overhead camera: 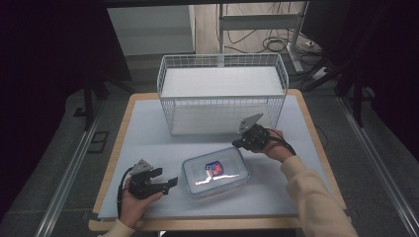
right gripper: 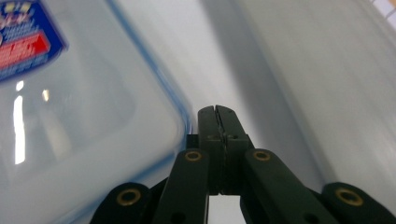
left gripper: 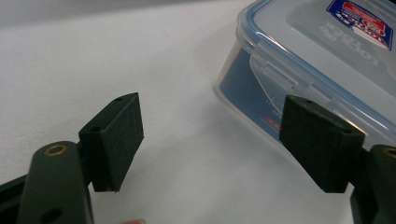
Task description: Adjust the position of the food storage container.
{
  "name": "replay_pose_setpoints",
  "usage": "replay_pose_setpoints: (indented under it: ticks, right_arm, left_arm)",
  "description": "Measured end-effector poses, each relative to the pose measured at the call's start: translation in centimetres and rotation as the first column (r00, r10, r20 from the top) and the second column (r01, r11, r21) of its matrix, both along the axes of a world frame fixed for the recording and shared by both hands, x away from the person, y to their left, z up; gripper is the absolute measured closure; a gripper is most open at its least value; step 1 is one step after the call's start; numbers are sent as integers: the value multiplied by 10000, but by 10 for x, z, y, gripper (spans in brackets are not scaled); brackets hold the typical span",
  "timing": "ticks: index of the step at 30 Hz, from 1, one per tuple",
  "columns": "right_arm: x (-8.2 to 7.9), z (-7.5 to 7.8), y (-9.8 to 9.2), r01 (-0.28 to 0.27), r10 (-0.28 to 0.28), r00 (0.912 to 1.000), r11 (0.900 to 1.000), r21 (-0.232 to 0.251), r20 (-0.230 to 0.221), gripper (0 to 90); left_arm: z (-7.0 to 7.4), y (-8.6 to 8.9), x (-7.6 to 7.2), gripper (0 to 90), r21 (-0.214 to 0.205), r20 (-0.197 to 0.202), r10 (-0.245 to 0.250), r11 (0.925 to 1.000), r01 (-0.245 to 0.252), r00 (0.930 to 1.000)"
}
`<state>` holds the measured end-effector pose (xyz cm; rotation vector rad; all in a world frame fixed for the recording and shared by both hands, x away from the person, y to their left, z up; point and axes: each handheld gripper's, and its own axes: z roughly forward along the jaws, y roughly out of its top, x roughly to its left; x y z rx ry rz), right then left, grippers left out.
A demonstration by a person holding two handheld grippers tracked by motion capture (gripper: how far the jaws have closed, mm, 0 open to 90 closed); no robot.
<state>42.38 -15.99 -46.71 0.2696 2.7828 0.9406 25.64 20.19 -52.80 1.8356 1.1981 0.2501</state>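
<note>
Gaping left fingers (left gripper: 116,140); right fingers (right gripper: 218,135) together, empty.

White wire basket (overhead camera: 222,94), table (overhead camera: 148,138)

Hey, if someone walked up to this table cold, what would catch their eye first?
Probably the clear lidded food container with the red and blue label, sitting mid-table between the two claws. The left claw gapes open beside it, while the right claw is shut at its far corner. Behind stands a white wire basket.

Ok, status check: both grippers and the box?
Left gripper open, beside box, empty. Right gripper shut, empty, at box's far corner. Lid on. Basket behind, nothing blocking.
</note>
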Motion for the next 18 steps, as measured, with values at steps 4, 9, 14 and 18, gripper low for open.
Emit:
replay_pose_setpoints:
  ticks: [4, 9, 14, 18]
  right_arm:
    - [-12, -4, -15, 48, -48, 10000, 10000, -37, -3, 900]
    - [-21, -10, -23, -48, 47, 9999, 9999, -101, -95, 900]
    - [-29, -1, -42, 1383, -1396, 9901, 9872, 792, 120, 900]
    - [-42, 6, -57, 2026, -2053, 9787, 9703, 1321, 65, 900]
  left_arm:
    - [0, 0, 0, 215, -20, -15, 40, 10000, -40, 10000]
    - [0, 2, 1, 215, -77, -31, 131, 9999, -131, 9999]
    - [1, 5, 0, 215, -216, -23, 276, 9994, -276, 9996]
    - [2, 5, -1, 214, -252, -19, 252, 9994, -253, 9997]
